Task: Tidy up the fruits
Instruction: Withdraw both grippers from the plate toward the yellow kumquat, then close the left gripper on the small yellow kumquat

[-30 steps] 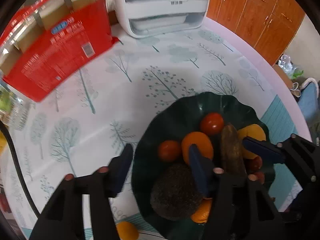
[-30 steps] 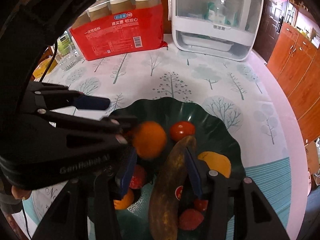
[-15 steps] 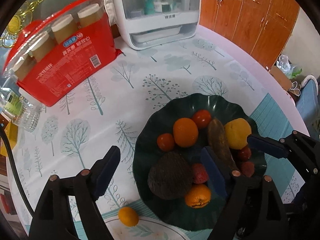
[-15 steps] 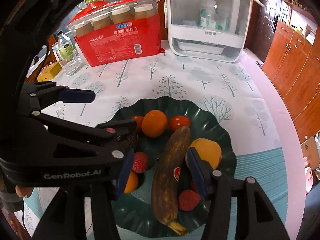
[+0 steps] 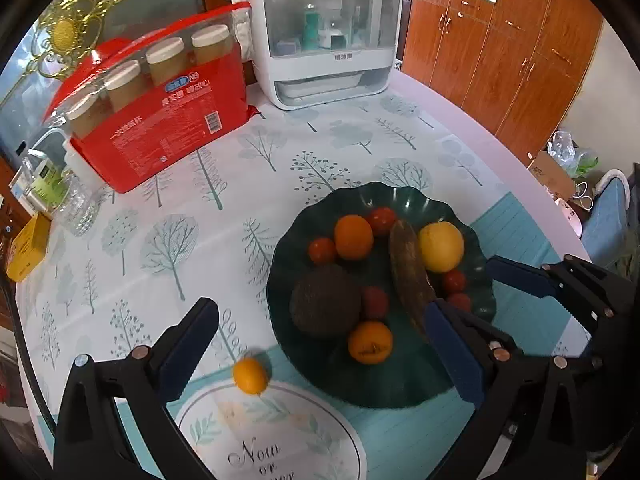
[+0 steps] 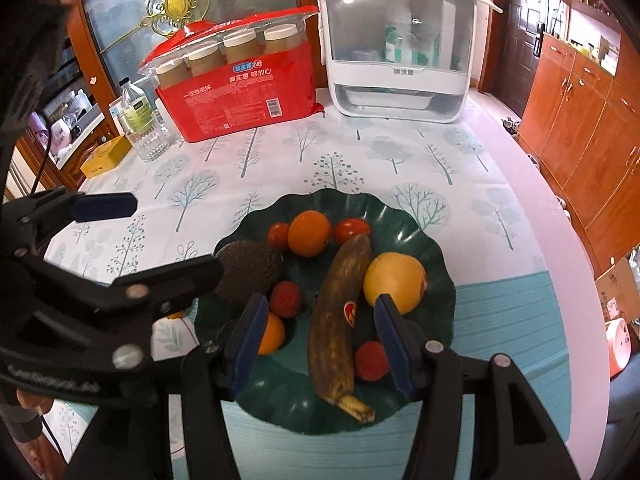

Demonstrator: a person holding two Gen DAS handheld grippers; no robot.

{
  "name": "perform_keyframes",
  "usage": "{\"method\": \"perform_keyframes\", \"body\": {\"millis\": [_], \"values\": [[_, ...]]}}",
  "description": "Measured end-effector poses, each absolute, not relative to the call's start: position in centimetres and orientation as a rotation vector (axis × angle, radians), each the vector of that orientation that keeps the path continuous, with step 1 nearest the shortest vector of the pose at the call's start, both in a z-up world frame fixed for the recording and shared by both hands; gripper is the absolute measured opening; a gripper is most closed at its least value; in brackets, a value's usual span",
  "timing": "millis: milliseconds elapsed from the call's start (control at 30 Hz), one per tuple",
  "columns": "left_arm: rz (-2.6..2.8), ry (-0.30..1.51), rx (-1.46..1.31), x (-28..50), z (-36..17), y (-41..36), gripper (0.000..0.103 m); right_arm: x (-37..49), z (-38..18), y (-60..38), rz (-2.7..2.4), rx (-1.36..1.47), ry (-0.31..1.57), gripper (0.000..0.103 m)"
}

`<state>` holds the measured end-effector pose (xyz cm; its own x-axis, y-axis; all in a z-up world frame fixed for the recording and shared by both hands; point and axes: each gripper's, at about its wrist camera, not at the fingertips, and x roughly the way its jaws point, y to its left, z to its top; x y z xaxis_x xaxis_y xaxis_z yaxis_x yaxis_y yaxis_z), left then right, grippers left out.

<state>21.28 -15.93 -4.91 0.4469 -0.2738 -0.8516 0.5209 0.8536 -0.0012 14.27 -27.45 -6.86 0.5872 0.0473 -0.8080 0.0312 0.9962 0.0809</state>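
Note:
A dark green wavy plate (image 5: 400,384) (image 6: 404,216) holds an orange (image 5: 353,237) (image 6: 309,233), a brown banana (image 5: 408,272) (image 6: 340,312), a yellow fruit (image 5: 441,246) (image 6: 394,282), a dark avocado (image 5: 325,306) (image 6: 250,270), tomatoes, lychees and a small orange (image 5: 370,342). A small kumquat (image 5: 250,375) lies on the cloth left of the plate. My left gripper (image 5: 320,356) is open and empty above the plate's near left. My right gripper (image 6: 320,344) is open and empty, its fingers on either side of the banana, above it.
A red pack of paper cups (image 5: 160,120) (image 6: 240,92) and a white appliance (image 5: 324,36) (image 6: 400,44) stand at the back. A glass (image 6: 150,140), a bottle and a yellow box (image 6: 106,156) stand at the left. The table edge curves along the right.
The orange left my left gripper and now lies in the plate. Both grippers have drawn back and up from the plate, so more of the table shows.

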Motion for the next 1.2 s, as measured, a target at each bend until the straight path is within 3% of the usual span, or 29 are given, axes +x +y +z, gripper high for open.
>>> {"method": "perform_keyframes", "body": {"millis": [567,900,1200], "values": [[-0.330,0.944,0.164,16.5,-3.8,-8.8,0.102,11.4,-5.9,-24.2,0.044,0.068,0.941,0.060],[-0.211,0.967,0.112,15.3,-7.0,-3.5,0.102,11.3,-6.1,-22.9,0.025,0.103,0.937,0.060],[-0.245,1.001,0.133,16.6,-10.3,-3.7,0.102,11.7,-8.1,-20.8,0.013,0.085,0.959,0.060]]}}
